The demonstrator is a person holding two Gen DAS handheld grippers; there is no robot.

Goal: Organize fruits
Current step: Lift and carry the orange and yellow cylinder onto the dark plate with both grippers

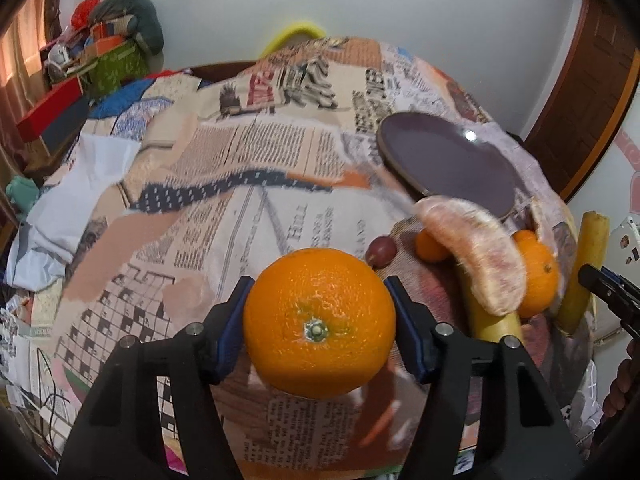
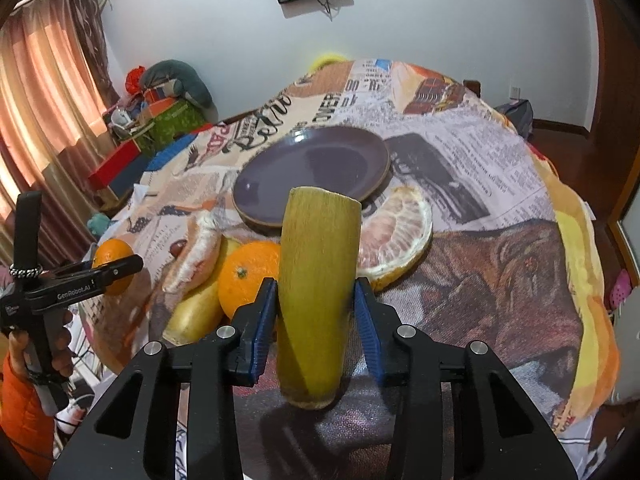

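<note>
My left gripper (image 1: 318,285) is shut on a large orange (image 1: 320,320), blue pads pressed to its two sides, held just above the cloth. My right gripper (image 2: 316,285) is shut on a yellow-green stalk piece (image 2: 318,240) that stands nearly upright between its pads. Between the two grippers lies a heap of fruit: a peeled pomelo segment (image 1: 476,256), a mandarin (image 2: 248,276), a smaller mandarin (image 1: 430,246), a red grape (image 1: 380,250), a second yellow stalk (image 2: 196,312) and a pomelo wedge (image 2: 396,236). Behind the heap sits a bare purple plate (image 2: 312,168).
A newspaper-print cloth (image 1: 248,208) covers the table, which drops away at the left and right edges. Boxes and bags (image 2: 160,120) are piled at the back left by a curtain. A hand in an orange sleeve (image 2: 24,400) holds the left gripper's handle.
</note>
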